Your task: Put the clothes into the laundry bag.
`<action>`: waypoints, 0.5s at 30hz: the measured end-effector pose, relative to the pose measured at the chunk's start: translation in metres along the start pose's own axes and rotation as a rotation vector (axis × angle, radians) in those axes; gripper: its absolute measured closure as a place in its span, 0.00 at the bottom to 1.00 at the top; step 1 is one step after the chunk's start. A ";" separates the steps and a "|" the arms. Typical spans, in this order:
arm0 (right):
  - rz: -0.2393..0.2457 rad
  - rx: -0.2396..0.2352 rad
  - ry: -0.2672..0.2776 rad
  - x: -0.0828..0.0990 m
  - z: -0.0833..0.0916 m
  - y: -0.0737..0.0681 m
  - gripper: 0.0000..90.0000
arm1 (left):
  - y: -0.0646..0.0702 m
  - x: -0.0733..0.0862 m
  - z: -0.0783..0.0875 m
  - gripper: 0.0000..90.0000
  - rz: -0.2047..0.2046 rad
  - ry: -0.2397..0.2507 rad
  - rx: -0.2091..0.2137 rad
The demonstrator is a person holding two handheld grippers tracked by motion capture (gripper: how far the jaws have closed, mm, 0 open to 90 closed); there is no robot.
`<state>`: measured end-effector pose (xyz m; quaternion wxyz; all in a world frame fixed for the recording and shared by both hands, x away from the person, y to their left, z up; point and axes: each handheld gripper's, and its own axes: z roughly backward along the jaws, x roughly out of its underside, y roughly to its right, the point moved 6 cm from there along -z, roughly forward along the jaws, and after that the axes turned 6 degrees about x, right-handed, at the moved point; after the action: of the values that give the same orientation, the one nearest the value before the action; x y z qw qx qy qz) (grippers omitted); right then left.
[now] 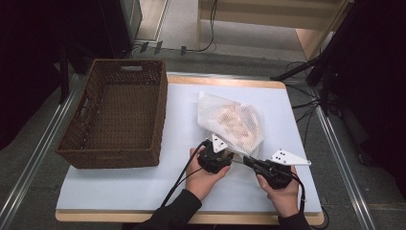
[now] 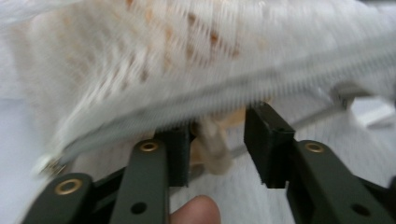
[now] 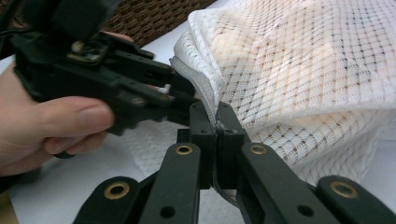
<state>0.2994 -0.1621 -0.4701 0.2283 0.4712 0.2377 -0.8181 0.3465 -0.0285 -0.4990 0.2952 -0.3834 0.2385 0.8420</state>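
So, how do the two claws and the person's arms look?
Both the left claw and the right claw are black, with brass-coloured rivets on linked jaw bars. Each carries a white three-cornered plate with dark dots and trails a black cable. The sleeves are dark.

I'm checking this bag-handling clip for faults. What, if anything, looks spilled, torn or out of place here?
Nothing stands out. The mesh bag lies intact on the table with its contents inside, its zipper edge pinched by the right hand-held gripper. The wicker basket sits upright beside it.
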 end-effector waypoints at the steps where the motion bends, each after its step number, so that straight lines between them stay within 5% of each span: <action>1: 0.004 0.001 -0.001 0.000 0.000 0.000 0.98 | 0.000 -0.001 -0.005 0.76 0.004 -0.001 -0.004; 8: -0.009 0.004 -0.008 0.004 -0.001 0.005 0.98 | -0.003 -0.006 -0.020 0.88 0.010 0.022 0.002; 13: -0.016 0.007 -0.046 0.011 -0.008 0.005 0.99 | -0.013 -0.020 -0.005 0.89 0.042 0.234 -0.084; 15: -0.008 0.012 -0.061 0.013 -0.010 0.003 0.99 | -0.023 -0.020 -0.008 0.89 0.112 0.221 -0.110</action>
<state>0.3021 -0.1607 -0.4860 0.2293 0.4465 0.2277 -0.8344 0.3766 -0.0235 -0.4924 0.1982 -0.4757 0.2441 0.8215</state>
